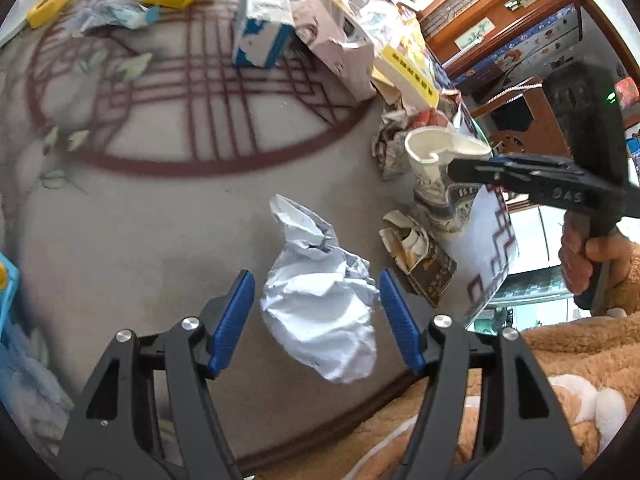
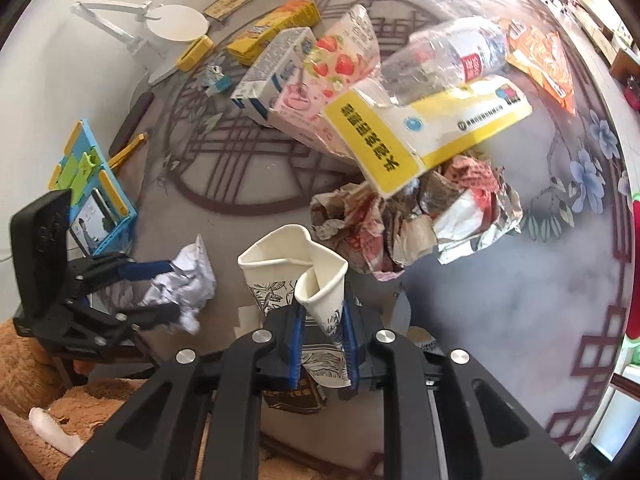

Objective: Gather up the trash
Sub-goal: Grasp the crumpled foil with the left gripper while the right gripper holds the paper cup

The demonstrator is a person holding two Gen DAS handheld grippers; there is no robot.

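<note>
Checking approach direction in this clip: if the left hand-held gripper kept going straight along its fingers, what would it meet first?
The crumpled white paper. It already lies between the open fingers of the left hand-held gripper, so further travel would press into it, then probably the patterned tabletop behind; depth is unclear.

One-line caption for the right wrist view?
Right gripper pinches a crushed paper cup while the left gripper brackets crumpled white paper beside piled cartons.

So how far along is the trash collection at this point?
Early. Nothing looks binned yet. The right gripper is shut on a crushed paper cup; the left gripper is open around a crumpled white paper. Cartons, a plastic bottle and wrappers remain on the table.
</note>
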